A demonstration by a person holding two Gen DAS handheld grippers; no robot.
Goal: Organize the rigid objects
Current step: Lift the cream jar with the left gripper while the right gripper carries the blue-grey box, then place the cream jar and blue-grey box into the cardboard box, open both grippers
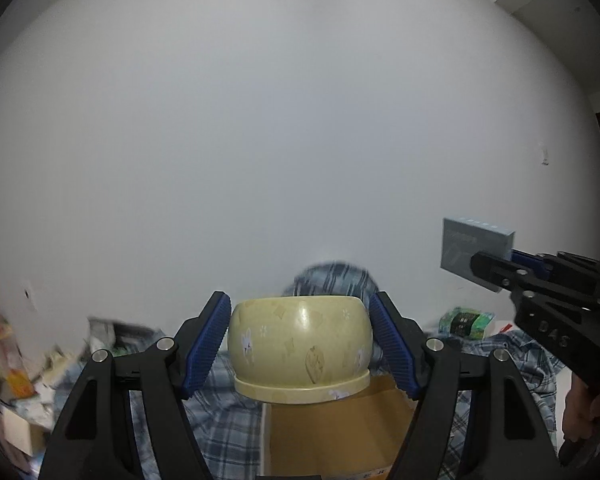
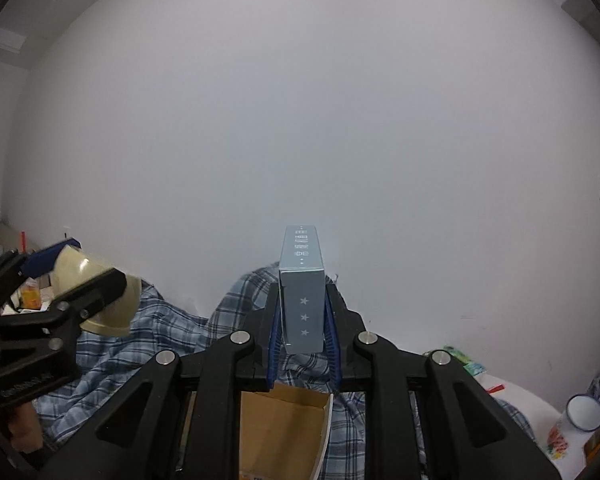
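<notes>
Mid-carry: your left gripper (image 1: 300, 344) clamps the cream bowl (image 1: 300, 350), jaws part-spread against its sides, holding it in the air above the cardboard box (image 1: 340, 432). Your right gripper (image 2: 303, 334) is squeezed nearly shut on the slim blue-grey box (image 2: 302, 300), held upright. Below both, the cardboard box stands open and, as far as the partial view shows, empty. Next you'll likely lower each item in, one at a time. Beyond, a plaid cloth (image 2: 172, 340) lies against the white wall (image 2: 300, 120).

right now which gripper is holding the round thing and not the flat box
The left gripper: its blue pads clamp the pale yellow bowl, held upside down. The right gripper pinches the slim grey-blue box instead.
</notes>
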